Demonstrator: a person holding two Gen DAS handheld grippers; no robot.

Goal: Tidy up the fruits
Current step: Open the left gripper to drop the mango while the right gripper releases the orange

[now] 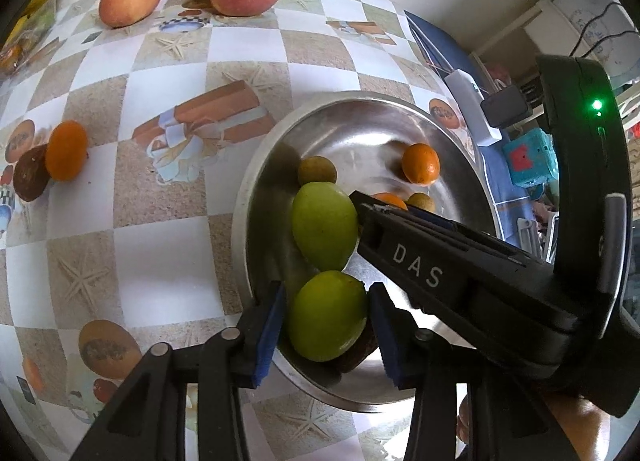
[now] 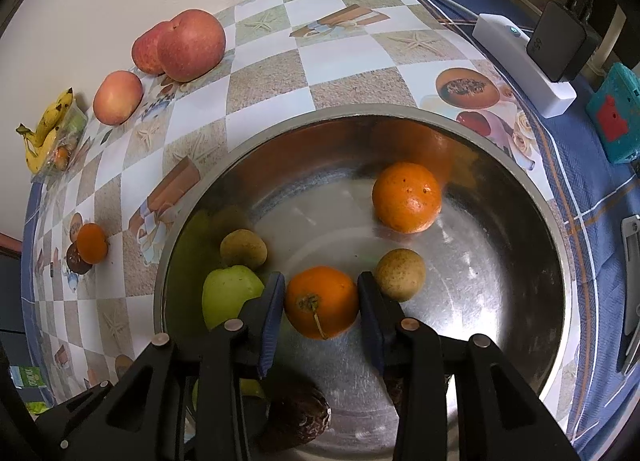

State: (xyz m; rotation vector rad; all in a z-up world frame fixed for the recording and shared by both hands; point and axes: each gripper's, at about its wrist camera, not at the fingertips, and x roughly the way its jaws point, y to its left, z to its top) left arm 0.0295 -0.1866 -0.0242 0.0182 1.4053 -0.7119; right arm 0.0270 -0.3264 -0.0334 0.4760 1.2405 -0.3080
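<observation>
Blue pads of the left gripper (image 1: 327, 335) sit either side of a green fruit (image 1: 326, 317) at the near rim of the steel bowl (image 1: 256, 165); small gaps show on both sides, so jaws look spread w/ the fruit between, not pinching. Right gripper (image 2: 320, 315) brackets an orange w/ stem (image 2: 322, 301) on the bowl floor; left pad is close to the skin, the right shows a sliver of gap, so can't tell if it's gripping or just loose around it. Beyond the right fingers: a second orange (image 2: 407, 197), two brownish round fruits, another green one left of the pads, a dark wrinkled fruit under the jaws. Out on the table, far ahead-left: three apples (image 2: 191, 44), bananas (image 2: 48, 129), an orange against a dark fruit. Judgement: both hands are mid-pick or mid-drop in the bowl. To do it well: centre pads on each fruit's widest part, close gently (round skins slip), lift straight up, keep the two grippers from clashing since they're v. near each other.
</observation>
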